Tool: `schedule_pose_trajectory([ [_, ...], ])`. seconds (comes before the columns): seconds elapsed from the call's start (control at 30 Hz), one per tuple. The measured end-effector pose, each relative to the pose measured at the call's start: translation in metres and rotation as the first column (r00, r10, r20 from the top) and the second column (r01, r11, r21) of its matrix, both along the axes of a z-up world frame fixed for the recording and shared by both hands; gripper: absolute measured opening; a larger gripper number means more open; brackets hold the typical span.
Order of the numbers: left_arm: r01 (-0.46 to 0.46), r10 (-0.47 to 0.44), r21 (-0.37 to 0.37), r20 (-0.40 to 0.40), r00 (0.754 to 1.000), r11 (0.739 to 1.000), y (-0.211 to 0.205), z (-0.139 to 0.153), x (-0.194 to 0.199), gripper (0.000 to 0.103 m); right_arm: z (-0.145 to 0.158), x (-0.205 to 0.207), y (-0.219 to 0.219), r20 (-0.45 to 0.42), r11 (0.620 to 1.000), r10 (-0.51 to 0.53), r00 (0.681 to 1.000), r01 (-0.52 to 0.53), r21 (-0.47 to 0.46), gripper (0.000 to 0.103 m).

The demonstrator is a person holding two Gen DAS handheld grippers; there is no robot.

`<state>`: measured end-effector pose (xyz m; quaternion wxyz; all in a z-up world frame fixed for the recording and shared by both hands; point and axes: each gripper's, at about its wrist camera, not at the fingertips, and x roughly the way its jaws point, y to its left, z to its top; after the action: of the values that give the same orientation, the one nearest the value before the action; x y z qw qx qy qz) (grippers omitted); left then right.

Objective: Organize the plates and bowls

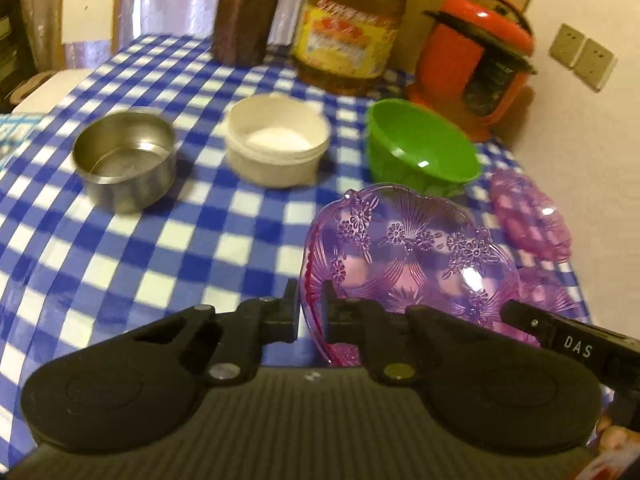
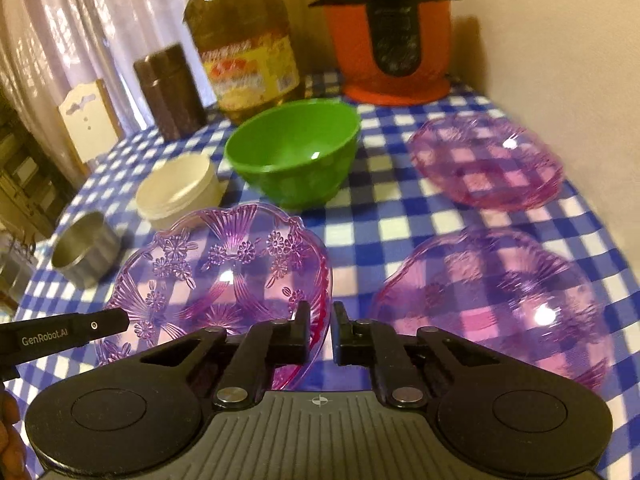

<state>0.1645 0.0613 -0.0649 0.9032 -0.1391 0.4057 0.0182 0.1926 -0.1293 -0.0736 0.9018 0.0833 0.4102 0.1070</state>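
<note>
A clear purple flower-pattern plate [image 1: 400, 256] is held slightly off the checked tablecloth [image 1: 168, 264] by both grippers. My left gripper [image 1: 312, 292] is shut on its near left rim. My right gripper [image 2: 320, 312] is shut on the right rim of the same plate [image 2: 224, 276]. Each view shows the other gripper's finger at its edge: the right one [image 1: 560, 332] and the left one [image 2: 80, 328]. Two more purple plates [image 2: 488, 160] [image 2: 492, 292] lie on the table to the right. A green bowl [image 2: 296, 148], a white bowl [image 1: 276, 144] and a steel bowl [image 1: 124, 156] stand in a row behind.
At the back stand an orange cooker [image 2: 392, 32], a large oil bottle [image 2: 248, 48] and a brown canister [image 2: 168, 92]. A wall runs along the right side of the table. A white chair back [image 1: 90, 0] shows beyond the far left edge.
</note>
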Motion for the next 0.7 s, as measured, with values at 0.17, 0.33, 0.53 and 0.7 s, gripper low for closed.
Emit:
schedule_pose_trajectory([
  [0.17,0.067,-0.066,-0.023,0.035,0.997,0.997,-0.034,0.022,0.018,0.009,0.026,0.003,-0.033,0.033,0.998,-0.059,0.998,0.059,0.002,0.010],
  [0.33,0.150,-0.147,-0.036,0.073,0.986,0.988,-0.081,0.038,0.046,0.009,0.044,0.015,-0.077,0.067,0.991,-0.132,0.989,0.133,-0.009,0.010],
  [0.53,0.216,-0.211,-0.054,0.091,0.973,0.975,-0.131,0.042,0.089,0.009,0.050,0.044,-0.130,0.085,0.979,-0.200,0.976,0.203,-0.018,0.010],
  [0.7,0.259,-0.255,-0.032,0.091,0.963,0.965,-0.164,0.032,0.128,0.009,0.042,0.074,-0.161,0.104,0.970,-0.240,0.965,0.244,-0.025,0.010],
])
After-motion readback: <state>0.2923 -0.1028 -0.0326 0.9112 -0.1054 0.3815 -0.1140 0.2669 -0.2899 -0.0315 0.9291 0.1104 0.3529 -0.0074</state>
